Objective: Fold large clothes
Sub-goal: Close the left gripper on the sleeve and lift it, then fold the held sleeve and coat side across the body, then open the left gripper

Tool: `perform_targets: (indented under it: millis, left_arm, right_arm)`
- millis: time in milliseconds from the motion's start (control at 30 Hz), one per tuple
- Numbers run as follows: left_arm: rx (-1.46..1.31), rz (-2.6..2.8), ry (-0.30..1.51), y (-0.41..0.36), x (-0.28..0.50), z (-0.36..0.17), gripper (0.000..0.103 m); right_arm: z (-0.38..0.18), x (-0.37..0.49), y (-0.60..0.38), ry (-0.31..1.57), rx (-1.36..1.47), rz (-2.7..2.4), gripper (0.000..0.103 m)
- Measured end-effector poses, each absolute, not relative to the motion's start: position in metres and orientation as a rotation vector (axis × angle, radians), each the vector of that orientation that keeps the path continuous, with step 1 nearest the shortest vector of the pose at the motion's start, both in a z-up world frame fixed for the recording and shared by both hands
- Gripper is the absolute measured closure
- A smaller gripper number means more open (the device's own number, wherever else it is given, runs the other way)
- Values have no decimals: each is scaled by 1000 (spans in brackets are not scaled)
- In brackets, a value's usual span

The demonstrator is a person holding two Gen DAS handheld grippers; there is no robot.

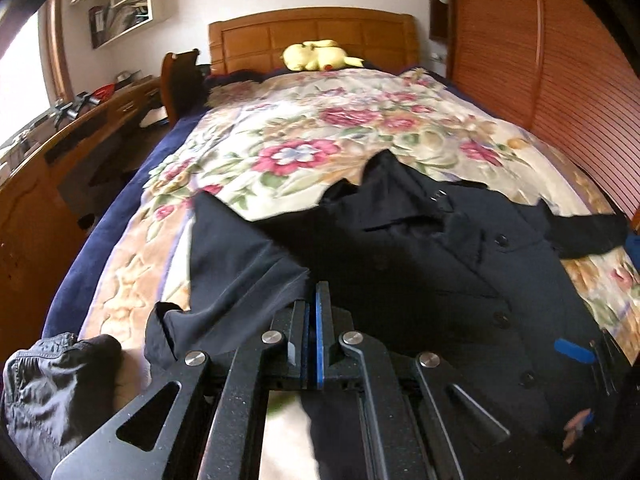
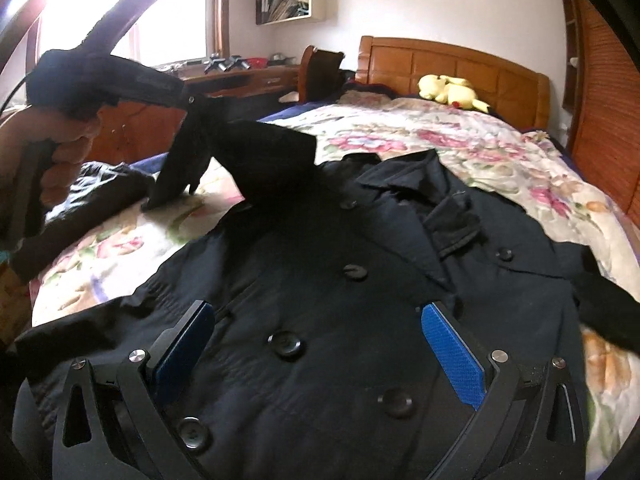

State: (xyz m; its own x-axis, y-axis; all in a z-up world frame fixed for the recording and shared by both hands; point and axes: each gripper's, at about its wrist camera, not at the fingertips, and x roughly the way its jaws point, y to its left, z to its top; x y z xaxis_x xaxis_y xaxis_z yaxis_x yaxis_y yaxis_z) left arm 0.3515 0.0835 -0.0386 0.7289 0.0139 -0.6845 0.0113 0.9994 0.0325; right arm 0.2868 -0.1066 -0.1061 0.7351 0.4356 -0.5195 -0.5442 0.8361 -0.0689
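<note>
While the dark coat [image 2: 320, 280] lies front-up and spread across the floral bedspread [image 1: 280, 140], its left sleeve [image 2: 248, 152] is raised off the bed.

Left wrist view: the left gripper [image 1: 313, 300] has its blue pads pressed together, with the edge of dark fabric pinched at their tips. The sleeve cloth runs away from the tips to the left and up. The collar and a column of buttons lie to the right of the gripper. A crumpled dark-grey garment [image 1: 52, 380] sits at the lower left, on the near corner of the bed. A blue pad [image 1: 574, 350] of the other gripper shows at the lower right edge, over the coat.

Right wrist view: the right gripper [image 2: 320, 344] stands with its jaws wide apart above the coat's buttoned front; whether its pads touch the cloth cannot be told. Two rows of buttons are visible here, where the other view shows only one clearly. This view alone shows the left gripper from outside, at the upper left, held by a hand [image 2: 64, 152], with the sleeve hanging from its tip in a peak and a fold of cloth reaching down to the bedspread. The coat's right sleeve [image 2: 608, 304] lies flat toward the right edge of the bed.

Both views show a yellow plush toy [image 1: 316, 56] by the wooden headboard [image 1: 312, 36], and a desk [image 2: 248, 76] to the left.
</note>
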Motion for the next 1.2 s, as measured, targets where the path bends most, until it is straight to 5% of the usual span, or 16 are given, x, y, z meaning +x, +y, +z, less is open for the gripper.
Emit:
perform_targets:
  millis: [233,533,1200]
  left_arm:
    - [39,-45,815,65,334,-51,100]
    - [-7,-96,792,78,275,-72,68]
    - [-56,187,946,212,315,-155,64]
  right_arm:
    - [-107,288,-113,508,-197,526,0]
    - [-107,289,-112,514,-213,532,0]
    - [-114,285,-100,539,-278,542,0]
